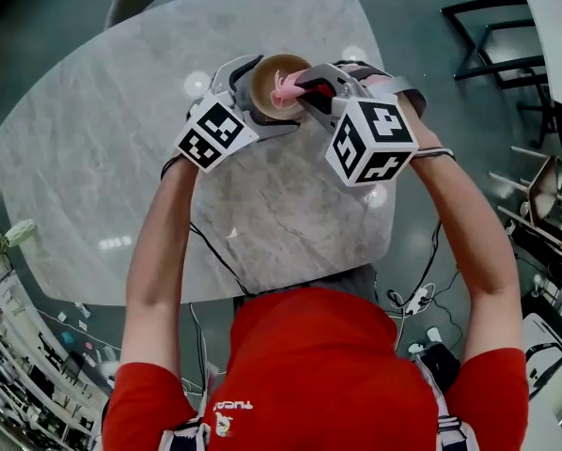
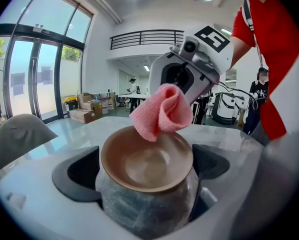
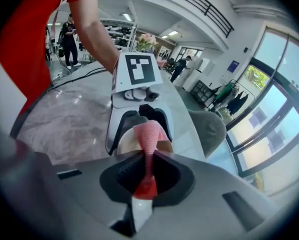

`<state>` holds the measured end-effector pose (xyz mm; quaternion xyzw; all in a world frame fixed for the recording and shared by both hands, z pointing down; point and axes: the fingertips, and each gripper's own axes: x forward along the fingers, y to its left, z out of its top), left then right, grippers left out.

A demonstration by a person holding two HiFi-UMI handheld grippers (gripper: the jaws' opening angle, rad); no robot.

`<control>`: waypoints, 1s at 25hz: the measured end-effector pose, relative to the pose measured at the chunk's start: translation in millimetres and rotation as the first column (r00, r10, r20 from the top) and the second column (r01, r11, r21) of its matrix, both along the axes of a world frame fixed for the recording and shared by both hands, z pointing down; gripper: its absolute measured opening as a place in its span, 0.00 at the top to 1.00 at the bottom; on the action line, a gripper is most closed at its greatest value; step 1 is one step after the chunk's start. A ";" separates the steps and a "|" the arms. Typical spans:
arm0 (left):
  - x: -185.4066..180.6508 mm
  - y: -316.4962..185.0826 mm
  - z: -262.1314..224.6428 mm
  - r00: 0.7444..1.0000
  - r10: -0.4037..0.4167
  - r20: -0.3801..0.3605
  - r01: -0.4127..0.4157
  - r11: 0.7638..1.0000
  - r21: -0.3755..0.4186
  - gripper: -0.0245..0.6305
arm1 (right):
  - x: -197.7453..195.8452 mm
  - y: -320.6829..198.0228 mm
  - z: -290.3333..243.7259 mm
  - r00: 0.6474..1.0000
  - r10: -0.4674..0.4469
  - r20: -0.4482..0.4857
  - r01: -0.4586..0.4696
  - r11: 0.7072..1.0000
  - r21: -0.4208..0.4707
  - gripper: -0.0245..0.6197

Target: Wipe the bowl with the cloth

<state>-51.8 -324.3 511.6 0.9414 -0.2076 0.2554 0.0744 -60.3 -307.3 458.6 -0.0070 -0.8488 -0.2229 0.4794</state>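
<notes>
Bowl count: one, brown (image 1: 270, 75) (image 2: 147, 164), clamped by its outer wall between the two jaws of my left gripper (image 1: 260, 100) (image 2: 147, 176). Those jaws are spread wide to the bowl's width, and its opening tips toward that gripper's camera. I see one pink cloth (image 1: 287, 90) (image 2: 162, 111) (image 3: 149, 134), bunched and pinched in the nearly closed jaws of my right gripper (image 1: 305, 94) (image 3: 147, 171). Its loose end lies over the bowl's rim at about 1 o'clock in the left gripper view. In the head view the bowl is at 12 o'clock over the one marble table (image 1: 121, 158), with the left gripper reaching in from 7 o'clock and the right from 4 o'clock. Whether the bowl's base touches the tabletop I cannot tell.
</notes>
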 end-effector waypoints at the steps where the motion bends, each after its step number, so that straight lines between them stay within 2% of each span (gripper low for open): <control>1: 0.0 -0.1 0.5 1.000 0.000 0.000 0.000 1.000 0.001 0.08 | -0.9 0.8 4.2 0.999 -0.023 -0.025 0.023 1.000 0.009 0.93; 7: -0.6 -0.3 2.9 1.000 0.006 0.003 -0.006 1.000 0.002 0.11 | -10.3 4.3 22.5 0.984 -0.130 -0.124 0.136 0.990 0.042 0.93; 17: 0.9 0.1 0.8 1.000 0.012 0.004 -0.012 1.000 0.013 0.11 | -28.1 17.0 39.5 0.963 -0.207 -0.171 0.207 0.978 -0.016 0.93; 20: -0.1 1.5 3.2 1.000 0.007 0.010 -0.007 1.000 0.004 0.11 | -38.7 13.5 41.8 0.976 -0.165 -0.140 0.164 0.986 -0.024 0.93; 25: 0.5 0.6 3.6 1.000 0.007 0.005 -0.007 1.000 -0.002 0.11 | -50.0 -12.7 40.5 0.995 -0.013 -0.097 0.016 1.000 0.025 0.93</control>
